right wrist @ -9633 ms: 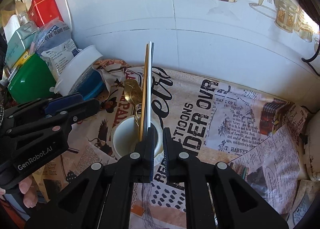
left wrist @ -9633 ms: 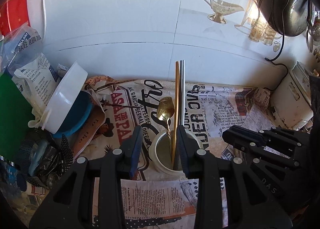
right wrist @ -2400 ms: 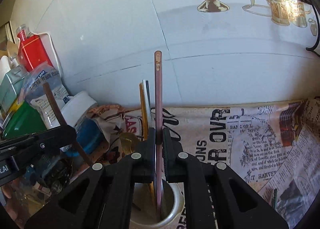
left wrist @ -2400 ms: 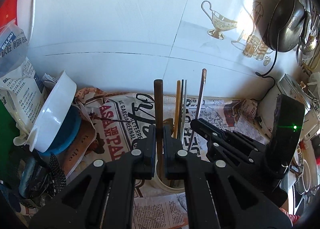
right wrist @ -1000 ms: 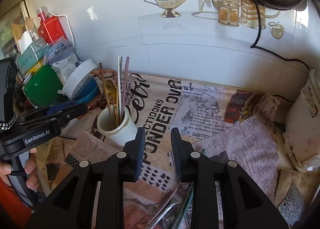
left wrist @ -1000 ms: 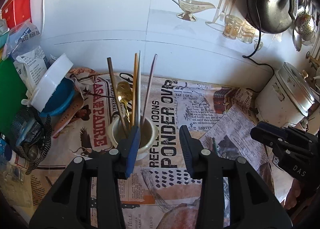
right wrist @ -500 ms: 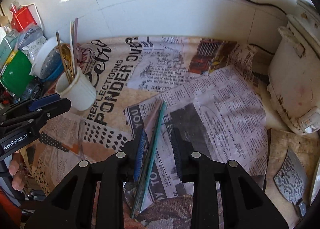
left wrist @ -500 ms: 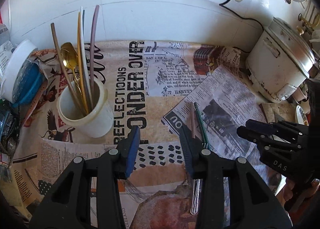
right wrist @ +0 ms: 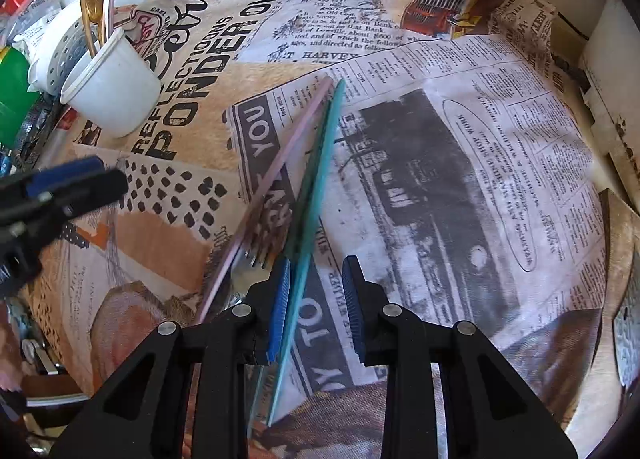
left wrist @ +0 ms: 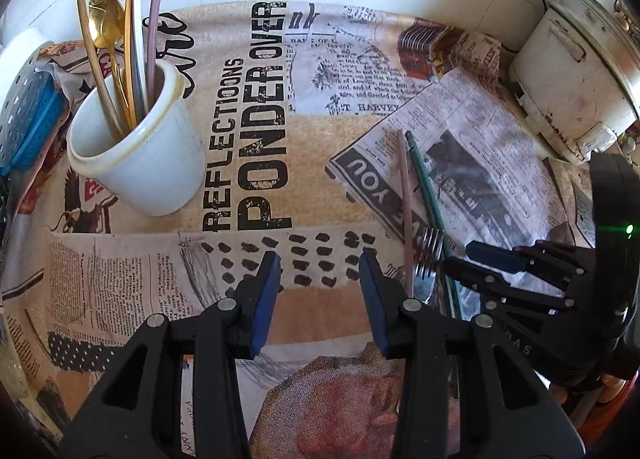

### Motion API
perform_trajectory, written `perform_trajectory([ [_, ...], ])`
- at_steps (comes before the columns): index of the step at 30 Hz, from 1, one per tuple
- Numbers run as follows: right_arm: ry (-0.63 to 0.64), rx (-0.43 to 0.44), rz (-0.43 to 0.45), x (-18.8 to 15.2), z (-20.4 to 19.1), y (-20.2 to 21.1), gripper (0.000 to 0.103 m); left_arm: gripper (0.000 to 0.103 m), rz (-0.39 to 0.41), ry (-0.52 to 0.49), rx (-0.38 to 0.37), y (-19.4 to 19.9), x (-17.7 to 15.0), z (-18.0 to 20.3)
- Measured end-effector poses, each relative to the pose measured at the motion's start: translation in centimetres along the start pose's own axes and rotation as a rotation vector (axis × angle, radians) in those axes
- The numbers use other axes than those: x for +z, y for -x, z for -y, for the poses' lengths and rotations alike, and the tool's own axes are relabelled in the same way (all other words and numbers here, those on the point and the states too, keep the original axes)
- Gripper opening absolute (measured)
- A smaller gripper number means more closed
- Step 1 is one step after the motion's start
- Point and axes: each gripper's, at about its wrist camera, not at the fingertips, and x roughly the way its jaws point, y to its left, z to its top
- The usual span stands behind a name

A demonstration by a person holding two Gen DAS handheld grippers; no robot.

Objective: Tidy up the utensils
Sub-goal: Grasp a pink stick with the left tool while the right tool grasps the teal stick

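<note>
Both grippers point down at the newspaper-covered counter and neither holds anything. Right gripper has its jaws a little apart, straddling the green chopstick, which lies flat on the paper and passes between the pads; no clear pad contact, so not gripped yet. Left gripper has its jaws wider apart over bare paper, nothing between them. Just beside the green chopstick lie the pink chopstick and a fork, all three close together, fork tines right next to the right gripper's inner finger. The white cup stands well apart at the far left, already holding several chopsticks and a gold spoon. Main risk as I judge it: closing here could catch the fork or nudge the pink chopstick along with the green one, since they sit so tight. The chopstick is thin and flat on loose paper, so the pads may pinch newspaper or slide off it. Gripping near one end would let it swing on lifting and miss the crowded cup, or knock the sticks already in there and tip the cup.
</note>
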Motion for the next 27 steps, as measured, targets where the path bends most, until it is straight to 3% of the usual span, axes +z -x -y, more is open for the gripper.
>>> perform_trajectory([
  [5,-0.022,-0.019,0.014,0.2,0.2,0.0,0.019,0.04,-0.001,-0.024,0.008,-0.4,-0.1,0.2],
  [15,0.004,-0.075,0.02,2.4,-0.4,-1.2,0.017,0.04,-0.016,-0.019,-0.014,-1.5,0.5,0.1],
  [17,0.016,-0.094,0.021,2.6,-0.4,-1.3,0.007,0.04,-0.023,-0.021,-0.028,-1.8,0.8,0.2],
  [27,-0.016,-0.048,-0.015,1.1,2.9,-0.1,0.006,0.04,-0.093,-0.076,-0.126,-4.9,2.8,2.8],
])
